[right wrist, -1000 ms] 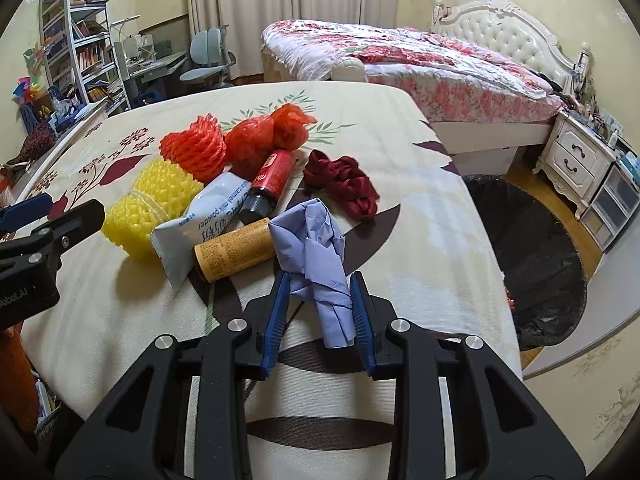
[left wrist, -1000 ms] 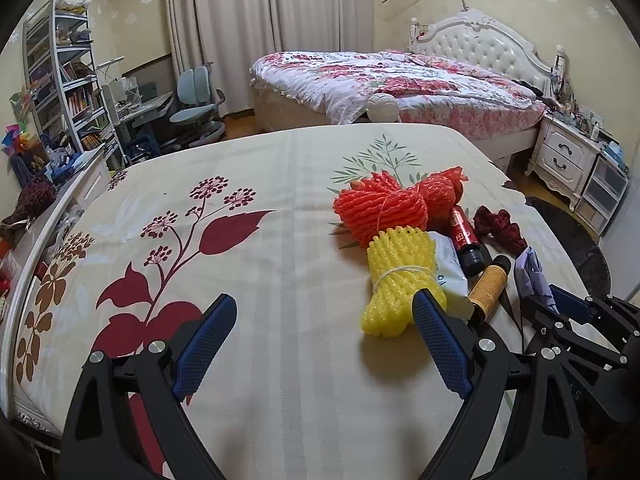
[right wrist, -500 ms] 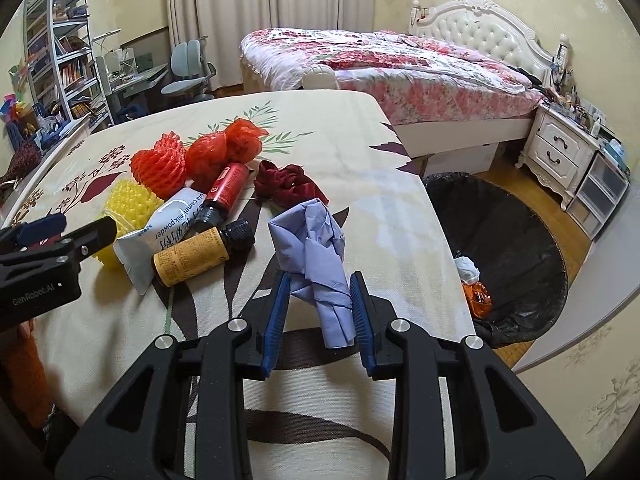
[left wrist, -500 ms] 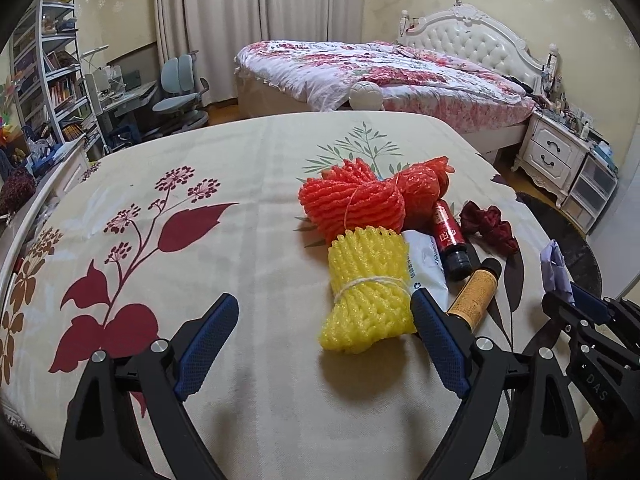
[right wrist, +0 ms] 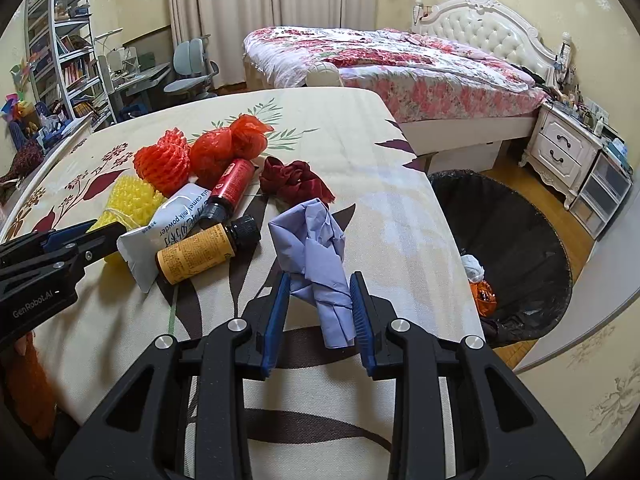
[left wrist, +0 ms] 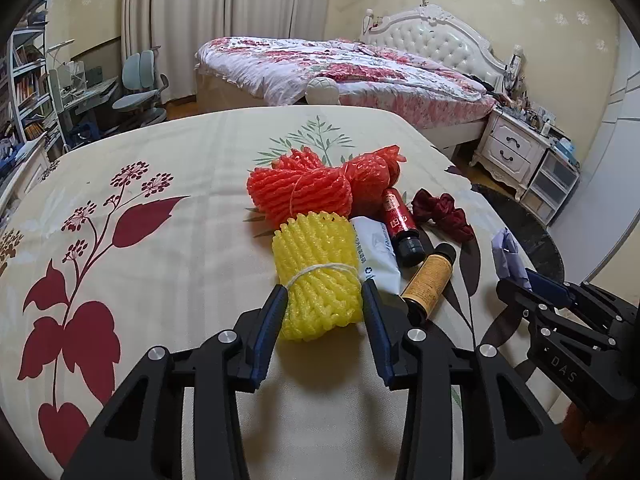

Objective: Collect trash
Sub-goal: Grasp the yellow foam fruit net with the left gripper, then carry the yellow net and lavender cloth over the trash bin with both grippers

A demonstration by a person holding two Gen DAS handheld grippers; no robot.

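Observation:
My left gripper [left wrist: 323,300] has closed on a yellow foam net bundle [left wrist: 316,268] lying on the flowered tablecloth; both pads press its near end. My right gripper [right wrist: 320,292] is shut on a crumpled pale-blue paper [right wrist: 316,248] and holds it above the table's right part. Beside the yellow bundle lie an orange foam net [left wrist: 296,192], a red mesh bag [left wrist: 372,176], a white powder sachet [left wrist: 376,252], a red bottle [left wrist: 400,220], an amber bottle [left wrist: 428,280] and a dark red scrunchie [left wrist: 440,212].
A black-lined trash bin [right wrist: 516,256] stands on the floor right of the table, with some scraps inside. The table edge [right wrist: 452,240] runs just left of it. A bed [right wrist: 400,64], a nightstand [right wrist: 560,152] and a bookshelf [right wrist: 64,64] stand behind.
My left gripper moved right to the yellow foam net and closed its jaws on it. My right gripper lifted the blue paper and carried it right, toward the bin.

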